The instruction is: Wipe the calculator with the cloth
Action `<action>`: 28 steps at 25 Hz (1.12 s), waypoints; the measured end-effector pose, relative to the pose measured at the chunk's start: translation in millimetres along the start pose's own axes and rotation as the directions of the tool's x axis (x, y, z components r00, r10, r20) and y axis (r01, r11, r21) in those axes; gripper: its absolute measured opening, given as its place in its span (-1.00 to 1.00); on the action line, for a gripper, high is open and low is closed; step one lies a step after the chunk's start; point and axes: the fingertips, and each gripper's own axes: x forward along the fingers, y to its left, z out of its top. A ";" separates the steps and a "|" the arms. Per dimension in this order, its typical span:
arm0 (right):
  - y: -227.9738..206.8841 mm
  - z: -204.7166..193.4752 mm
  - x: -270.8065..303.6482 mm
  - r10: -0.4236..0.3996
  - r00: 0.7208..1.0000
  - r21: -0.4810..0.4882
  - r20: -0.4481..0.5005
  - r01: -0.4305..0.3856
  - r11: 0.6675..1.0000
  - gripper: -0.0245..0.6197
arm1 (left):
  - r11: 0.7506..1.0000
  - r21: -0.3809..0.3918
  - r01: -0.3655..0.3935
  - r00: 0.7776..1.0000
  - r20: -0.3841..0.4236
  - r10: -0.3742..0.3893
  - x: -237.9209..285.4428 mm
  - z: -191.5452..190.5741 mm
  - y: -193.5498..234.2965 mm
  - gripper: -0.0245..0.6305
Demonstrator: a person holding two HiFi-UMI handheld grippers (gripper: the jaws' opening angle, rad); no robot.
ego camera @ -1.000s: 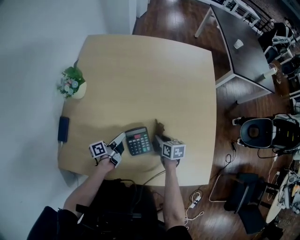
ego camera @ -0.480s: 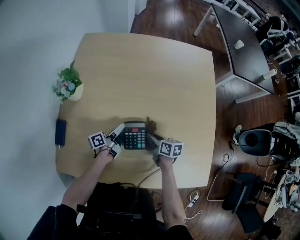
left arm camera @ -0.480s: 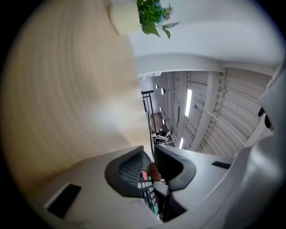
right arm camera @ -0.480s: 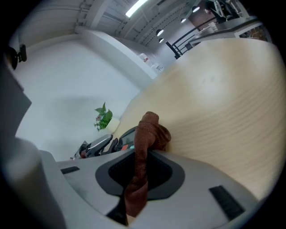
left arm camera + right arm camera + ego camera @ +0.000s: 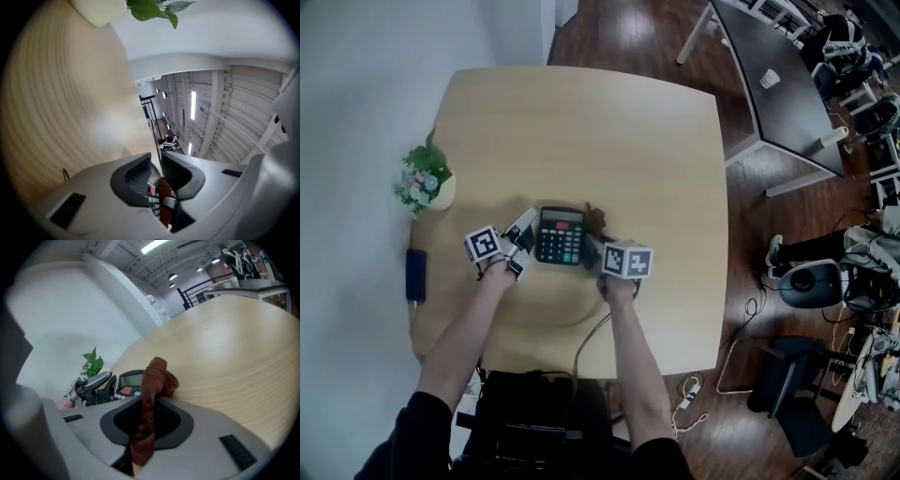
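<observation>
A black calculator (image 5: 560, 234) lies on the round wooden table (image 5: 619, 141), its display away from me. My left gripper (image 5: 521, 236) grips its left edge, and in the left gripper view the keys (image 5: 153, 196) show in the narrow gap of that gripper (image 5: 156, 165). My right gripper (image 5: 598, 246) is at the calculator's right side, shut on a bunched brown cloth (image 5: 595, 223). In the right gripper view the cloth (image 5: 153, 378) sticks up out of the gripper (image 5: 147, 414), with the calculator (image 5: 129, 380) and the left gripper (image 5: 100, 382) just beyond it.
A small potted plant (image 5: 422, 183) stands at the table's left edge, with a black device (image 5: 414, 275) nearer me. A cable (image 5: 586, 342) runs off the front edge. A dark table (image 5: 787, 84) with a cup and office chairs (image 5: 811, 281) stand to the right.
Both grippers and the calculator have slid away from me, farther from the table's front edge. The calculator has turned from tilted to square, and the cloth stays beside its right edge.
</observation>
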 end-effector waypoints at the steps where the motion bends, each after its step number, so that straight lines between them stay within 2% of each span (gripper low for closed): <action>1: -2.6 -3.2 -6.5 -0.023 1.000 -0.004 0.002 0.023 1.000 -0.73 | 1.000 -0.001 0.014 1.000 -0.009 -0.014 -3.2 -2.4 -2.8 -0.69; 3: -6.5 -14.0 -16.4 -0.042 0.999 0.012 0.011 0.042 0.999 -0.73 | 1.000 -0.010 0.026 0.999 -0.024 -0.026 -14.8 -12.3 -5.8 -0.69; 7: 3.7 -32.7 -15.0 0.001 1.000 0.039 0.016 -0.001 0.999 -0.73 | 0.997 -0.047 0.063 0.997 -0.031 -0.064 -29.7 -35.6 -8.7 -0.71; 11: 9.2 -33.7 -11.6 0.009 1.000 0.029 0.008 -0.009 1.000 -0.73 | 0.997 -0.062 0.042 0.998 -0.047 -0.045 -26.2 -52.9 -8.1 -0.73; 16: 6.5 -34.5 -14.6 0.009 1.000 0.042 0.018 -0.010 0.999 -0.72 | 0.994 -0.108 0.020 1.000 -0.007 -0.021 -28.9 -53.5 -1.5 -0.74; 28: 4.6 -39.3 -21.6 0.011 1.000 0.065 0.027 -0.013 0.998 -0.72 | 0.990 -0.138 0.016 0.999 0.040 -0.010 -31.4 -57.8 -0.4 -0.78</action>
